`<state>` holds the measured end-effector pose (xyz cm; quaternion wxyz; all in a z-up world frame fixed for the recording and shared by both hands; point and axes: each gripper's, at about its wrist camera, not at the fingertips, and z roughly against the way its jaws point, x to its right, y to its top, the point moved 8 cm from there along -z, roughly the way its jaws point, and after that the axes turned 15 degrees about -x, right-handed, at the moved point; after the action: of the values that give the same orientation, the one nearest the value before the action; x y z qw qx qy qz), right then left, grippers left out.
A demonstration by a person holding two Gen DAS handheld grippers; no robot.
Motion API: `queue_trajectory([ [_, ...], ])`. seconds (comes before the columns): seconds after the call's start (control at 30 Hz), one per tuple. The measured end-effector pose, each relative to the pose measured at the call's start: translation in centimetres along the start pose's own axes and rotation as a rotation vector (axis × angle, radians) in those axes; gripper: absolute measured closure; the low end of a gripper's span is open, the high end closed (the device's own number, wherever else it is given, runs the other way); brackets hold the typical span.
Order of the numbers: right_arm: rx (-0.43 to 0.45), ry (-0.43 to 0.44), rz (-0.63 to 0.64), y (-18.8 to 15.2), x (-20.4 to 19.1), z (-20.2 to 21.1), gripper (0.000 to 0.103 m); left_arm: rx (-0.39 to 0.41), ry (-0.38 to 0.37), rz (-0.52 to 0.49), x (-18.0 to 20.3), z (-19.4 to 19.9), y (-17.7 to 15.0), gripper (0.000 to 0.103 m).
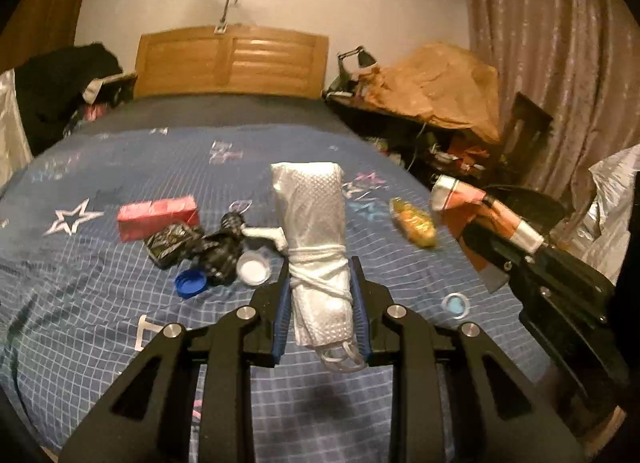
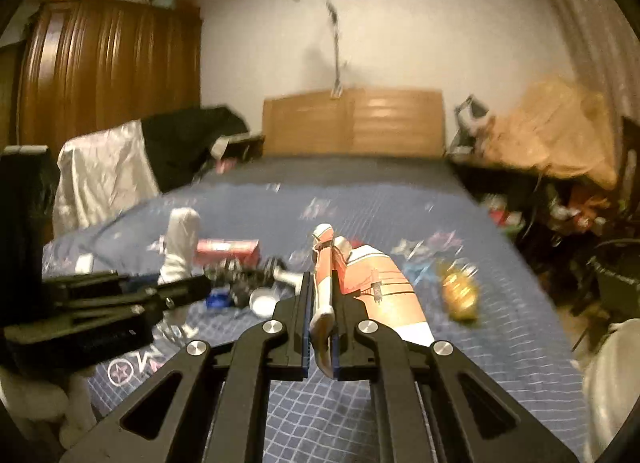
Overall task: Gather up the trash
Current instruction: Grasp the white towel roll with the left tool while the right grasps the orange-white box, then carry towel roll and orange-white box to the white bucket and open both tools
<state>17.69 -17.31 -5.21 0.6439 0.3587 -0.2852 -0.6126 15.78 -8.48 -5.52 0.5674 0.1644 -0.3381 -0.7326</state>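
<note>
Currently the left gripper (image 1: 320, 299) is clamped on a white plastic bag rolled into a tall bundle and tied round its middle (image 1: 316, 231), pads biting just below the knot; bundle stands upright above the blue grid-pattern bedspread with stars (image 1: 100, 295). Judged light, soft, squashy; film likely slippery, so the knotted waist is the best hold. Right gripper (image 2: 323, 303) is pinched shut on a folded edge of an orange-and-white printed wrapper (image 2: 376, 283), which hangs out to the right of the jaws, lifted off the bed. Thin, floppy, near weightless; grip a doubled fold, not a single layer.

Loose trash on the bed: crumpled black plastic bag (image 1: 192, 247) mid-left, red rectangular carton (image 1: 158, 217) just beyond it, blue bottle cap (image 1: 191, 283) and white round lid (image 1: 254, 267) nearer, yellow crinkly wrapper (image 1: 414, 223) to the right, small clear-rimmed blue cap (image 1: 456, 305) near right. Caps are rigid, small, roll easily; take across the rim.
</note>
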Motion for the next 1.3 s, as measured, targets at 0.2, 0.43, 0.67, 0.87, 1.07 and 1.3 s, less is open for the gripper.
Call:
queue_trajectory([
  [0.2, 0.076, -0.048, 0.007, -0.4, -0.5, 4.6, 0.095, 0.075, 0.033, -0.031, 1.4, 2.5, 0.1, 0.078],
  [0.43, 0.09, -0.053, 0.0, -0.5, -0.4, 6.8, 0.095, 0.092, 0.037, -0.041, 1.8, 3.4, 0.0, 0.078],
  [0.67, 0.084, -0.056, -0.002, -0.4, -0.7, 7.2, 0.095, 0.087, 0.036, -0.042, 1.8, 3.4, 0.0, 0.078],
  [0.87, 0.084, -0.057, -0.003, -0.3, -0.9, 7.1, 0.095, 0.085, 0.037, -0.041, 1.8, 3.4, -0.1, 0.077],
  [1.07, 0.076, -0.055, 0.0, -0.2, -0.7, 7.2, 0.095, 0.083, 0.032, -0.043, 1.8, 3.1, 0.0, 0.078],
  [1.3, 0.039, -0.083, -0.023, 0.8, 3.2, 7.5, 0.095, 0.059, -0.032, -0.106, 5.9, 1.3, 2.2, 0.077],
])
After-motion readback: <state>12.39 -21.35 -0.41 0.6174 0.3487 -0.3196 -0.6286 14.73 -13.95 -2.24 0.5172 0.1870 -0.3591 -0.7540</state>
